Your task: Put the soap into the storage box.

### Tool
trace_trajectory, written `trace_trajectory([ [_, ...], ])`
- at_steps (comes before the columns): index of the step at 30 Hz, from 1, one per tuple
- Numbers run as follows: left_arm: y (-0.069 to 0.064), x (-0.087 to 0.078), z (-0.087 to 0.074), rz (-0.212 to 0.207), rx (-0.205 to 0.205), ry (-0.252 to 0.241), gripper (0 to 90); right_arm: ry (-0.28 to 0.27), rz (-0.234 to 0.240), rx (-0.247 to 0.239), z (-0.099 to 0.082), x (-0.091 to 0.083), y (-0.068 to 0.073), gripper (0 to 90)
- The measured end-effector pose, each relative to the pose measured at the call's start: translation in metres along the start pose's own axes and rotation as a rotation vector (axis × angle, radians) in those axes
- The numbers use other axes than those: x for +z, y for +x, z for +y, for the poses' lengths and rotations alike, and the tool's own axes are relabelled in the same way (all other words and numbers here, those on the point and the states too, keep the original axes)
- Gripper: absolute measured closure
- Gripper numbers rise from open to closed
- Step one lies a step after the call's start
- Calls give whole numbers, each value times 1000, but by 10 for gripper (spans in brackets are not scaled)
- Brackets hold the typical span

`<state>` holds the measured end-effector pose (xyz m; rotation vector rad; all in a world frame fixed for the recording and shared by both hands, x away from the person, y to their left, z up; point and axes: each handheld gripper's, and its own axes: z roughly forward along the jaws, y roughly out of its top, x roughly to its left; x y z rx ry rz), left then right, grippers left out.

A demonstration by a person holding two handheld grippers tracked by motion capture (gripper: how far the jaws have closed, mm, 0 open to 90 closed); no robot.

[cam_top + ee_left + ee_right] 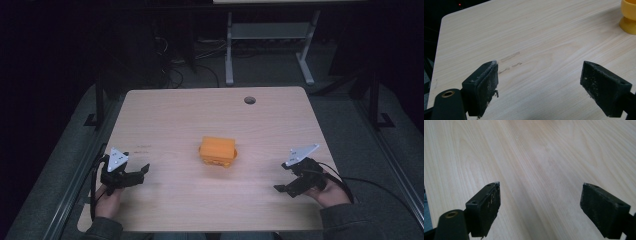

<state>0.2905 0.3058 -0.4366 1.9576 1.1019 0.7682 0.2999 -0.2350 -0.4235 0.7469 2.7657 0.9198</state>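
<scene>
I see the orange box (218,151) mid-table (165,210), well apart from my left gripper (141,172) and right gripper (281,189), both spread empty. Probably light, stiff plastic (maybe slick); I'd pinch its short sides.

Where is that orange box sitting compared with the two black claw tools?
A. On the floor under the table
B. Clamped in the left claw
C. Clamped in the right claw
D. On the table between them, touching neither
D. In the high view the orange box rests on the table about midway between the left gripper and the right gripper, and both stand open and clear of it.
</scene>
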Motion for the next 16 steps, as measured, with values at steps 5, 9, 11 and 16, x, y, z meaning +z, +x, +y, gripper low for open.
trace_trajectory([
  [5, 0, 0, 0, 0, 1, 0, 141, -3, -28, 17, -18, 2, 6, 161],
  [9, -1, 0, 0, -1, 0, -2, 141, -34, -43, 38, -32, 5, 13, 161],
  [11, -1, 0, 0, 0, 6, -1, 141, -69, -58, 57, -40, 6, 18, 162],
  [16, -2, 1, 1, -2, 9, 2, 141, -97, -90, 58, -44, -1, 29, 161],
])
